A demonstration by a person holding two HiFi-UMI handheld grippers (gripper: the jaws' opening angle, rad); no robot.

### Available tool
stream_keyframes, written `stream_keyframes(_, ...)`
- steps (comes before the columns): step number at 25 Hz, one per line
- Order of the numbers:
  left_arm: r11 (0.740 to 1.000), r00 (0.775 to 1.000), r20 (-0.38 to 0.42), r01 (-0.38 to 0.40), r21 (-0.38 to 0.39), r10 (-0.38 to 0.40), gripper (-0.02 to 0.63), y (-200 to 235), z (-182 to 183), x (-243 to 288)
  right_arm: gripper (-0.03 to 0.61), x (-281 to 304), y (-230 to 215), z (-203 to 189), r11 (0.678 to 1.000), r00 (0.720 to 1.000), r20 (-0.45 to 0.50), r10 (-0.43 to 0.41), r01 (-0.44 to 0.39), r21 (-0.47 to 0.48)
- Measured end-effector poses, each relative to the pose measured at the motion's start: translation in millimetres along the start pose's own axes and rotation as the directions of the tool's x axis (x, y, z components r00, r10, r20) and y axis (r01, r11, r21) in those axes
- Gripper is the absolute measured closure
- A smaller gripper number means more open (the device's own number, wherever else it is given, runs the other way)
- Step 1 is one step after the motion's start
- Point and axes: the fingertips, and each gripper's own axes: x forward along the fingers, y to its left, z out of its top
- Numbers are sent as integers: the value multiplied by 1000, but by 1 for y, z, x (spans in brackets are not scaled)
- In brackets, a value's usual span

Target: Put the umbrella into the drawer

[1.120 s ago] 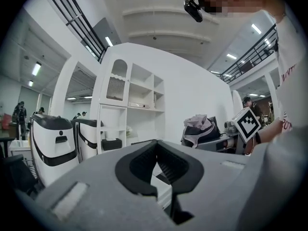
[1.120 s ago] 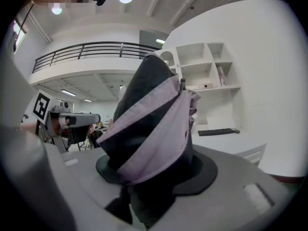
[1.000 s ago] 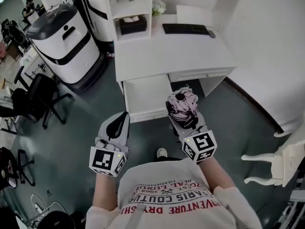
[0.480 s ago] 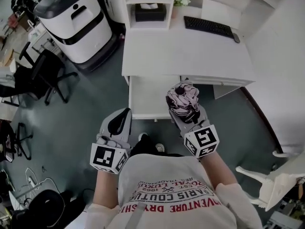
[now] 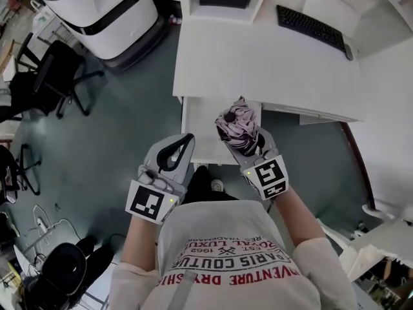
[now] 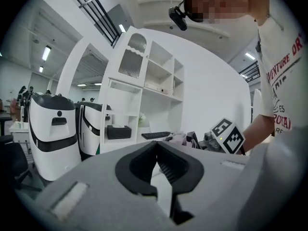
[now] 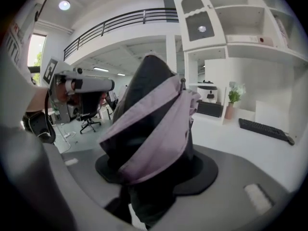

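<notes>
While the desk (image 5: 258,70) with its keyboard (image 5: 313,28) stood beyond the open drawer (image 5: 197,134), we held the umbrella (image 5: 237,123) clamped in our right gripper (image 5: 247,142), left gripper (image 5: 186,139) closed and empty alongside.

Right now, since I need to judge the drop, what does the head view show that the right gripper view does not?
Only the head view shows the open drawer below the desk edge. Only the right gripper view shows the balcony railing and a ceiling light. Both show the umbrella clamped in the right hand-held gripper, the keyboard and the left hand-held gripper.
</notes>
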Motion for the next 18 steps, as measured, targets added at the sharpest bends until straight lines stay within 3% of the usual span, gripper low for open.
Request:
stream_keyframes(4, 999, 998, -59, 15, -42, -17, 609, 19, -36, 18, 351, 46, -5, -42, 998, 990, -121, 69, -69, 7)
stream_keyframes(10, 996, 996, -89, 6, -94, -14, 609, 44, -81, 40, 350, 101, -14, -107, 991, 953, -273, 128, -136, -8)
stream_keyframes(18, 985, 989, -148, -23, -169, -2, 609, 77, -139, 48, 345, 157, 0, -189, 974, 867, -451, 212, -224, 28)
